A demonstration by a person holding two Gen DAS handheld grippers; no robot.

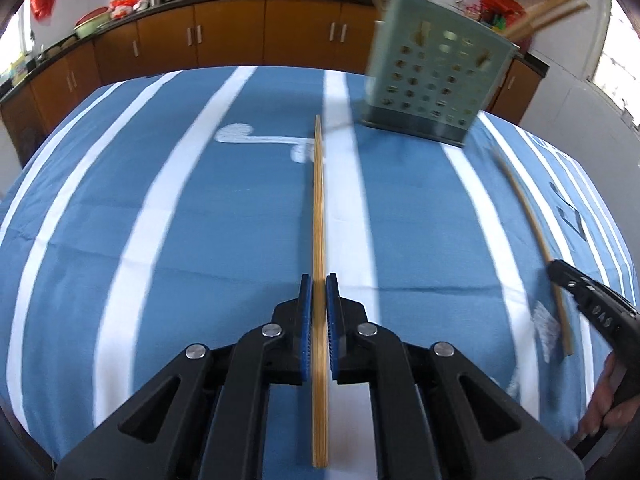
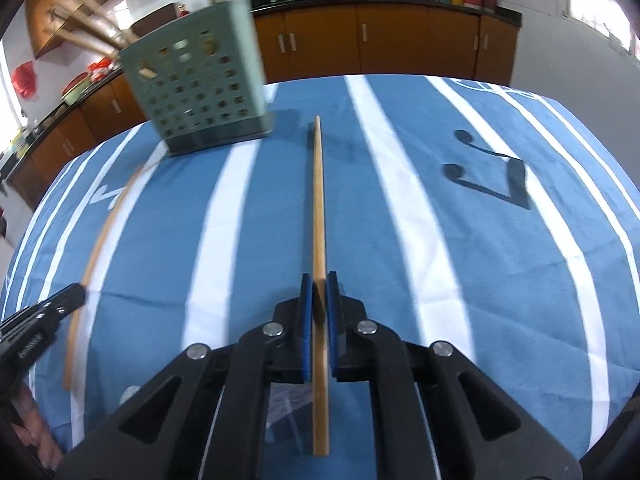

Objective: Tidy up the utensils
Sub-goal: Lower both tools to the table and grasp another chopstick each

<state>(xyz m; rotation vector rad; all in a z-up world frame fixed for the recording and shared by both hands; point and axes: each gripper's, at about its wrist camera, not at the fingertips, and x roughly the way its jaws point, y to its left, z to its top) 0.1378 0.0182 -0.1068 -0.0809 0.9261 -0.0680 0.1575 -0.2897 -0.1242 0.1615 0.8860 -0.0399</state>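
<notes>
Both tools (image 1: 319, 280) (image 2: 319, 278) down-tilted, each around chopstick (image 1: 319, 208) (image 2: 319, 200)

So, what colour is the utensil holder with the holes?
Pale green utensil holder, with a darker base; the right wrist view shows it best.

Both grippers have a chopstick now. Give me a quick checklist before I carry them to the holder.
1. Left gripper shut on its chopstick: ok.
2. Right gripper shut on the other chopstick: ok.
3. Each stick runs straight out between the fingers, not skewed: ok.
4. Green perforated holder upright on the striped cloth: ok; it already holds utensils.
5. Free room inside the holder: cannot tell, its top is blurred.
6. The two held sticks lie apart, not crossing: ok.
</notes>
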